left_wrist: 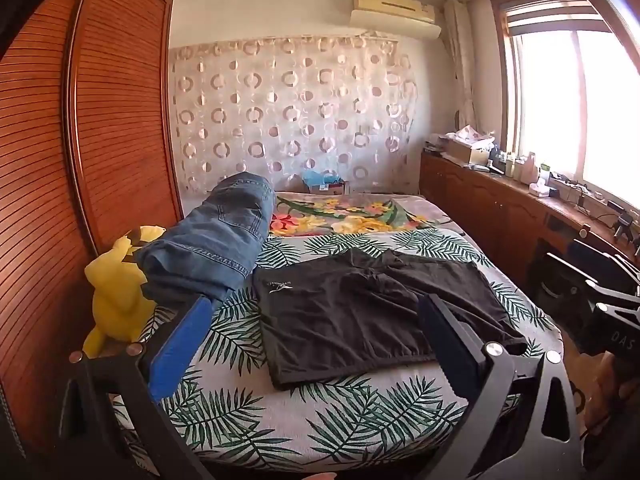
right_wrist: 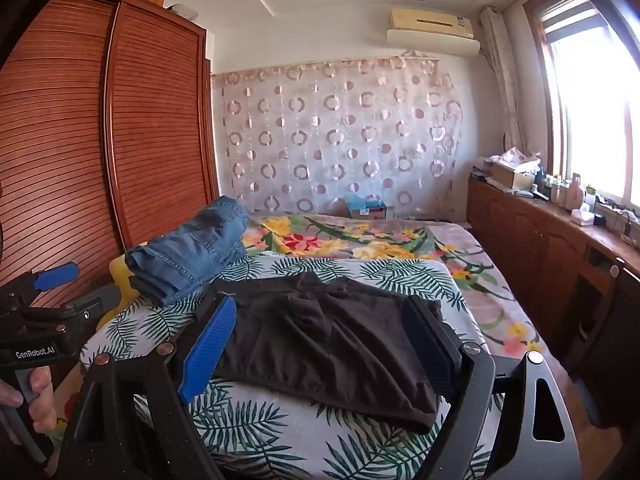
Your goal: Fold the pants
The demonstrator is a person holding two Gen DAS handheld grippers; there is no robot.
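Two handheld grippers, jaws spread and empty, poised above unfolded black shorts.

Left gripper [left_wrist: 316, 344] and right gripper [right_wrist: 332, 344]: blue-padded fingers wide apart, grasping nothing, hovering over near edge of bed, apparently lined up for a first pinch. Black fabric shorts with small white logo [left_wrist: 368, 312]: spread flat, waistband toward grippers, on palm-leaf printed sheet [left_wrist: 320, 420], not yet folded. Folded blue denim jeans [left_wrist: 216, 248]: stacked at left, just beside shorts, likely finished and set aside. Yellow plush toy [left_wrist: 116, 296]: against slatted wooden wardrobe [left_wrist: 80, 140], under jeans' edge.
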